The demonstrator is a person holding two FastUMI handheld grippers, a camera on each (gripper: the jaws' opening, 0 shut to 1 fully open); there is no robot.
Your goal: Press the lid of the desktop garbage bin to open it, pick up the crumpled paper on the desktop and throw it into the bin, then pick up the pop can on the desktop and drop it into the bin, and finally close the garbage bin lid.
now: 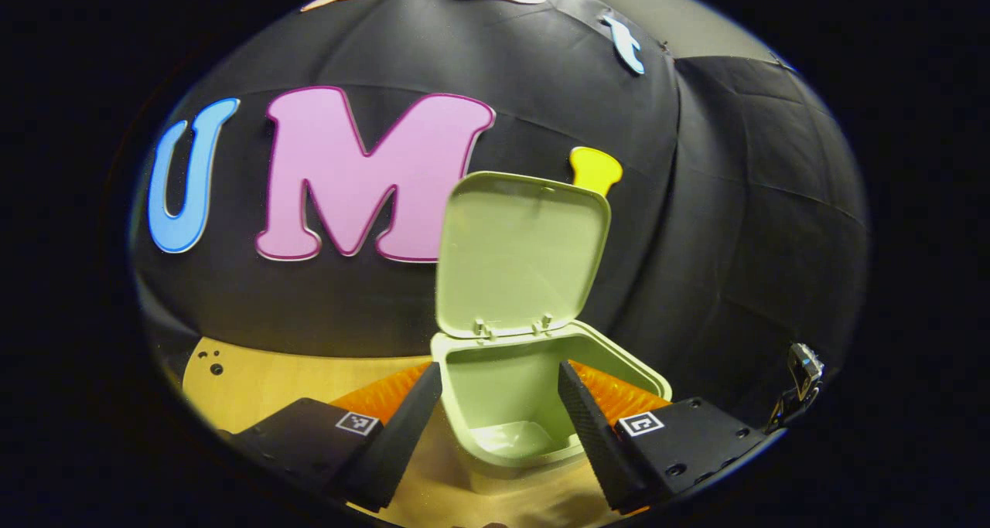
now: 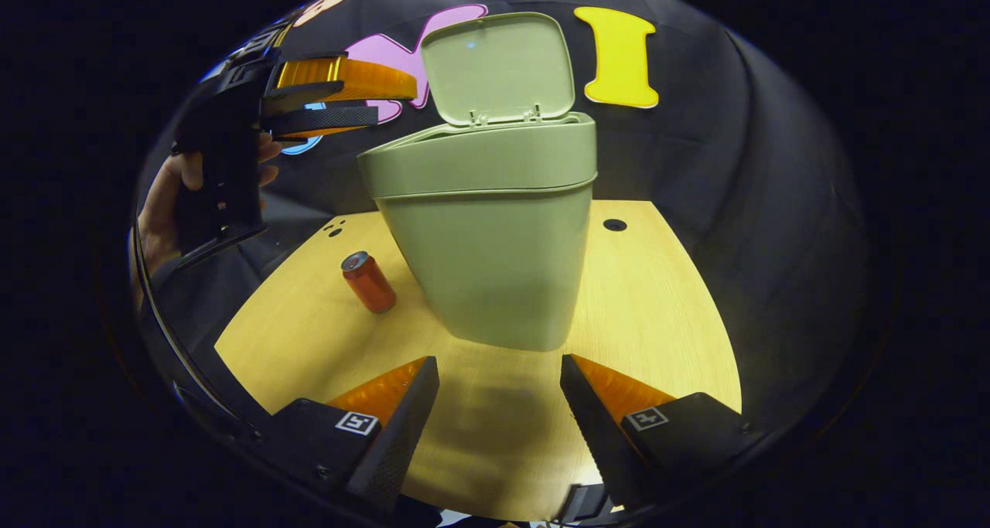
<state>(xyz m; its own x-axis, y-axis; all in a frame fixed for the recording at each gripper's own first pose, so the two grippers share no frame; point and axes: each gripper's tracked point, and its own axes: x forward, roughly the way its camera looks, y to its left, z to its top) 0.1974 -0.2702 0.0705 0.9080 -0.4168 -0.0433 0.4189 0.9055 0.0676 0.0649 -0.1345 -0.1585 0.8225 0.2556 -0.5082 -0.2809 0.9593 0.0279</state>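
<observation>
Left gripper view: garbage bin (image 1: pixel 534 404) open, left gripper (image 1: pixel 499 420) poised over its mouth.
Its fingers stand apart with nothing between them, straddling the bin's near rim, probably because something has just been let go there; a pale shape at the bottom of the bin may be the crumpled paper, though I cannot tell. The lid (image 1: pixel 522 253) stands upright on its rear hinge, inner face toward the camera.
Right gripper view: the right gripper (image 2: pixel 499 416) waits low in front of the bin (image 2: pixel 487 234), fingers apart and empty. The pop can (image 2: pixel 369 282) stands left of the bin on the wooden desktop (image 2: pixel 657 319), long axis near vertical, top leaning slightly away from the bin. Above the can, a hand (image 2: pixel 166 195) holds the left gripper (image 2: pixel 340 103) level with the lid (image 2: pixel 499 64).
</observation>
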